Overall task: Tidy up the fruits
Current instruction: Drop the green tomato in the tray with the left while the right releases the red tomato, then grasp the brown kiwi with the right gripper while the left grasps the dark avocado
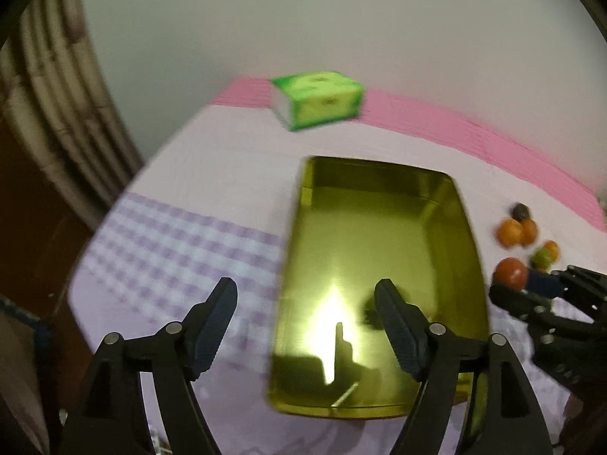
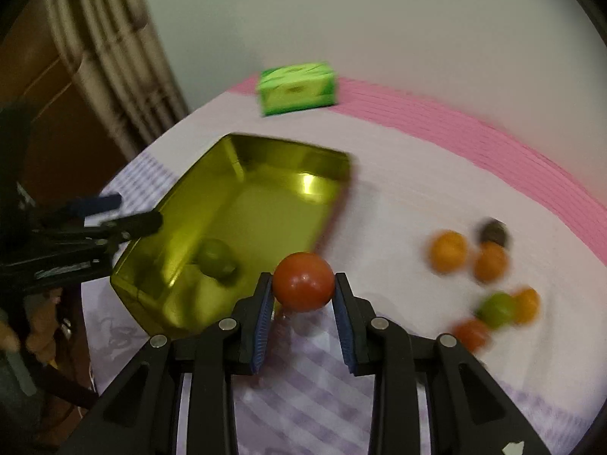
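A shiny gold-green tray lies on the table. One green fruit rests inside it, mostly hidden behind a finger in the left wrist view. My right gripper is shut on a red fruit, held just right of the tray's near corner. My left gripper is open and empty over the tray's near left edge. Loose fruits lie to the right: two orange ones, a dark one, a green one, another orange and a red one.
A green tissue box stands at the back of the table. The cloth is white with purple checks and a pink band at the back. A curtain hangs left, past the table edge.
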Demonstrator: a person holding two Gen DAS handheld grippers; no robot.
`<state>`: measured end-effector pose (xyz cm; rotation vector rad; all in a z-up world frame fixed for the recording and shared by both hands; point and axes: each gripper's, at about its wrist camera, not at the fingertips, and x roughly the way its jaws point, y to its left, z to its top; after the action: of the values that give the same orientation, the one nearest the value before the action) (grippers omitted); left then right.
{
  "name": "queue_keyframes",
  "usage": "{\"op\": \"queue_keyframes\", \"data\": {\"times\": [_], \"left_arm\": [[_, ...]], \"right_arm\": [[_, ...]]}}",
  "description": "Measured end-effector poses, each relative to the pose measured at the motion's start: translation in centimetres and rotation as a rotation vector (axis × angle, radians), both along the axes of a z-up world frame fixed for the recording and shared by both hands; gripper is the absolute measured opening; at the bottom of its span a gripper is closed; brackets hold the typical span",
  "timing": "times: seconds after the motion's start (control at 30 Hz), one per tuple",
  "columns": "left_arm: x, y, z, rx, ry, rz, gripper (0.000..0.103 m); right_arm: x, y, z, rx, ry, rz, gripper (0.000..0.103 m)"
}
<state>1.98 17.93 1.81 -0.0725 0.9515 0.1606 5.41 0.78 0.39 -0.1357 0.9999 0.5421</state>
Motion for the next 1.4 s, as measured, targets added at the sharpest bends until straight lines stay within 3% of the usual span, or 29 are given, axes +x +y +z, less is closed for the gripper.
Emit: {"op": "queue_keyframes", "data": {"times": [0.27,1.0,1.2,1.4], "left_arm": [[-0.1,4.0,-0.9,-0.078,0.029,0.119,0.075],[0.3,3.5,-1.7,-0.099,0.067,0.083,0.075],[0.3,3.2,-1.7,-0.089,0.065,0.076,0.075],[0.3,2.9,-1.7,-0.079,0.062,0.069,0.075]], "right_arm": [[0.7,5.4,-2.5,-0.115,0.028,0.060,0.029],[1.4,5.7,-2.5,-0.111,0.016,0.032,0.031],[-1.2,0.9,0.7,-0.047,-0.074,-0.022,0.031],[-2.9,-8.0,0.8,-0.108,-0.094,-0.179,0.031]]}}
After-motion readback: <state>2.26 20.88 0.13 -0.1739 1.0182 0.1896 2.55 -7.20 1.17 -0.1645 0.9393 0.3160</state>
